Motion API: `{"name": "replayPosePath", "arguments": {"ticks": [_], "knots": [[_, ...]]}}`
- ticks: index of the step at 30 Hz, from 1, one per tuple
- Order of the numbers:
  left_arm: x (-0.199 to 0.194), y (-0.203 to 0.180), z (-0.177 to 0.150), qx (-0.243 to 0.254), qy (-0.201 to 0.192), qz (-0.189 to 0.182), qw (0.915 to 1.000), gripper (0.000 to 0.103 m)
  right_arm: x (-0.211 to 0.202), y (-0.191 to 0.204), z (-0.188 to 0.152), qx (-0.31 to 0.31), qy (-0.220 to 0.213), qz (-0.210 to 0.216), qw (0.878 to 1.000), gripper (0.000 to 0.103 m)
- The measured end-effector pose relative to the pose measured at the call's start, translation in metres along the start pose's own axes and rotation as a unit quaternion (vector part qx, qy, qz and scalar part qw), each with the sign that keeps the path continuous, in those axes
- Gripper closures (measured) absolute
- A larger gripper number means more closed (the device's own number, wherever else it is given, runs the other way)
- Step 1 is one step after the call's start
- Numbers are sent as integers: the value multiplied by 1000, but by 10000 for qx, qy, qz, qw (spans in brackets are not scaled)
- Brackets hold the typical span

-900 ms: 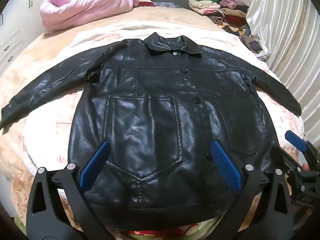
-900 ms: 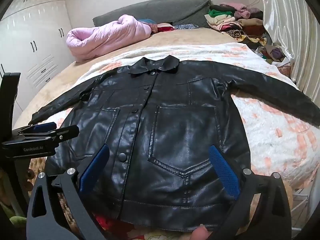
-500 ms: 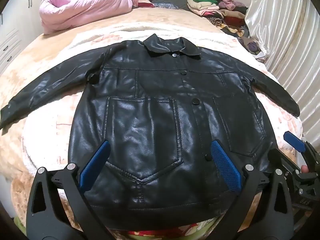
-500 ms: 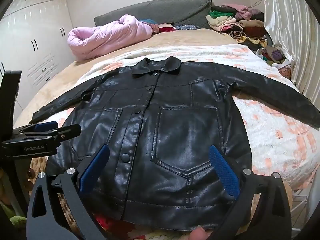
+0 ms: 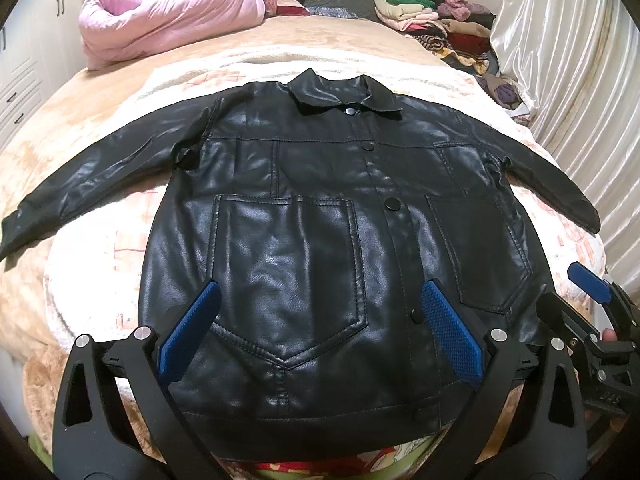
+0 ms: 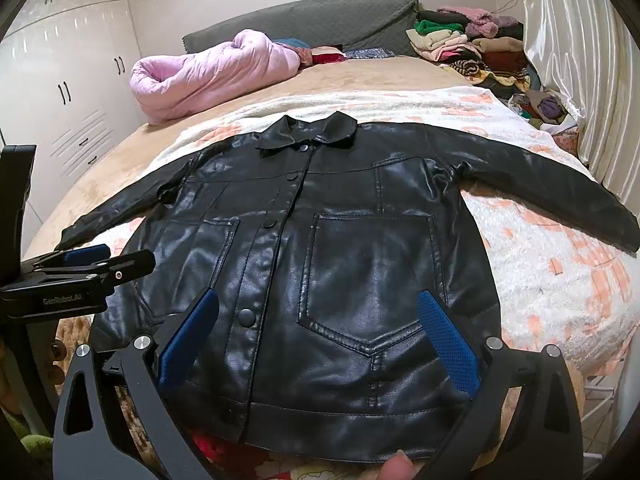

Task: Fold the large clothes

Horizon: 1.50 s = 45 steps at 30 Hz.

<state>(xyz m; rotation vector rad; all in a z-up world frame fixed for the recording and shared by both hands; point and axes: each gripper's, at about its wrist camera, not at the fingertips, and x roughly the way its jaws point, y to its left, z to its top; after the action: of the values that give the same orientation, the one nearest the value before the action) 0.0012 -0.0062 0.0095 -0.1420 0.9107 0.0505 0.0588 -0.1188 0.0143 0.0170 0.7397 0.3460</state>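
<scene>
The left gripper (image 5: 320,328) hangs over the lower front of the jacket (image 5: 320,216), its blue pads (image 5: 188,328) spread wide apart with nothing between them. The patch pocket (image 5: 286,276) on that side shows in the gap between the fingers. The right gripper (image 6: 316,336) hangs likewise over the jacket's other half, its pads (image 6: 448,344) also wide apart and empty, framing the second pocket (image 6: 370,276). Whether either set of pads touches the leather cannot be told. Each gripper shows at the edge of the other's view: the right one at the far right of the left wrist view, the left one at the far left of the right wrist view, both near the hem.

The jacket is black and shiny, lying front up and buttoned on a white blanket (image 5: 92,264) with orange marks. Its collar (image 5: 344,94) points away, the hem (image 5: 320,428) is nearest, and both sleeves (image 5: 100,184) are stretched out to the sides. The blanket lies on a tan bed (image 6: 372,74). Farther back sit a rolled pink quilt (image 6: 212,74), a grey headboard (image 6: 316,16) and a pile of clothes (image 6: 472,46) in the corner. A pale curtain (image 6: 576,60) hangs on the right, white cupboards (image 6: 68,92) stand on the left
</scene>
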Motion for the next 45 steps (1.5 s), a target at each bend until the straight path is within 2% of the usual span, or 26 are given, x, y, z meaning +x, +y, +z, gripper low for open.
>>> {"name": "replayPosePath", "arguments": {"ticks": [45], "knots": [[0, 1, 1, -12, 3, -131, 9999, 9, 2, 3, 1, -39, 37, 8, 10000, 4]]}}
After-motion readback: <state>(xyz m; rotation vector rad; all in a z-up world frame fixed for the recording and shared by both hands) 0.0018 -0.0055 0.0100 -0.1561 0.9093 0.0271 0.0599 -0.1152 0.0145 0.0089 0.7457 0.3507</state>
